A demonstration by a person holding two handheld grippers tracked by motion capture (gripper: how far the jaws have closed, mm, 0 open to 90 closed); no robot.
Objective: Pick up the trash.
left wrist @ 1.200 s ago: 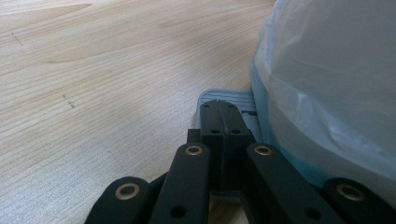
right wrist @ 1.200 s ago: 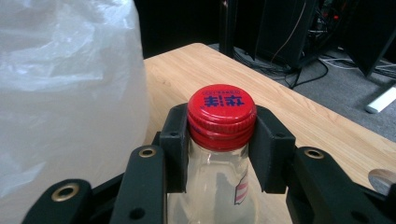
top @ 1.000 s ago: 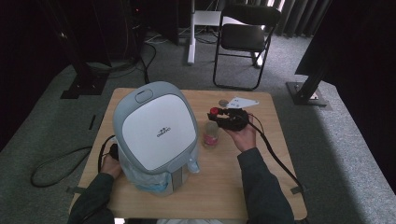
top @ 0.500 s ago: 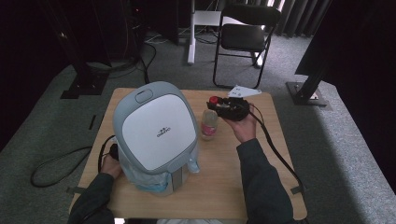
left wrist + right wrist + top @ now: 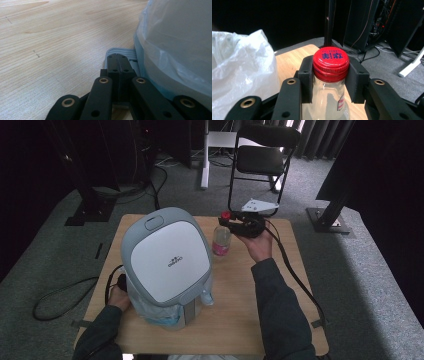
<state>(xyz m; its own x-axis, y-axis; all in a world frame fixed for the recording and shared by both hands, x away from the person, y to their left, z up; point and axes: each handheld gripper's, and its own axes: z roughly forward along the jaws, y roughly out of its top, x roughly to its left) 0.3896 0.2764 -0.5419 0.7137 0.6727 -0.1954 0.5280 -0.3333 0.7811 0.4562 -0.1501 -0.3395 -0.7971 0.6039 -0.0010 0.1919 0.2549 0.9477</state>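
Count: 1 bin (image 5: 167,260) w/ 1 bag (image 5: 239,67) inside, 1 bottle (image 5: 221,240) w/ 1 red cap (image 5: 331,60), 2 grippers – left (image 5: 119,63), right (image 5: 331,82), 1 table (image 5: 240,320), 1 chair (image 5: 262,160), 2 cables.

1. The high view looks forward and down on the whole table (image 5: 235,320), from well above.
2. The left gripper view skims the tabletop, close against the bin's bag (image 5: 180,45).
3. The right gripper view faces level, sharing that bag (image 5: 239,65).
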